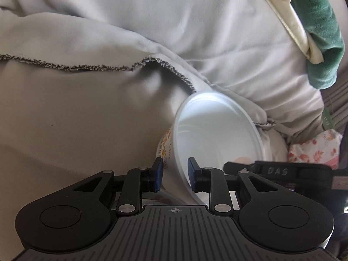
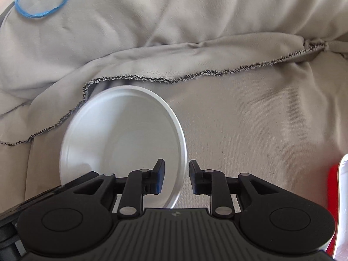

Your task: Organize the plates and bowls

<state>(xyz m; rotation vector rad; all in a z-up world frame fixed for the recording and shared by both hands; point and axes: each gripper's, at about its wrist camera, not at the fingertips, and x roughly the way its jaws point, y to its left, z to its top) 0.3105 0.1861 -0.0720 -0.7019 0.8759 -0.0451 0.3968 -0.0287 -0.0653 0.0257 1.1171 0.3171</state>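
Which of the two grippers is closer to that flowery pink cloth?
Right, probably. The right gripper lies just beside the floral cloth; the left gripper is farther off, straddling the white bowl's rim.

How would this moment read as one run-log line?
right gripper: shut on white bowl rim | left gripper: astride its wall, grip unclear | surroundings: rumpled beige cloth

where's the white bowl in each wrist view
Left wrist: the white bowl sits lower centre-right, tilted, its wall between the left gripper fingers.
Right wrist: a white bowl sits lower centre-left, its rim between the right gripper fingers; whether it is the same bowl cannot be told.
Shared landmark: the beige cloth's frayed dark edge runs behind the bowl in both.
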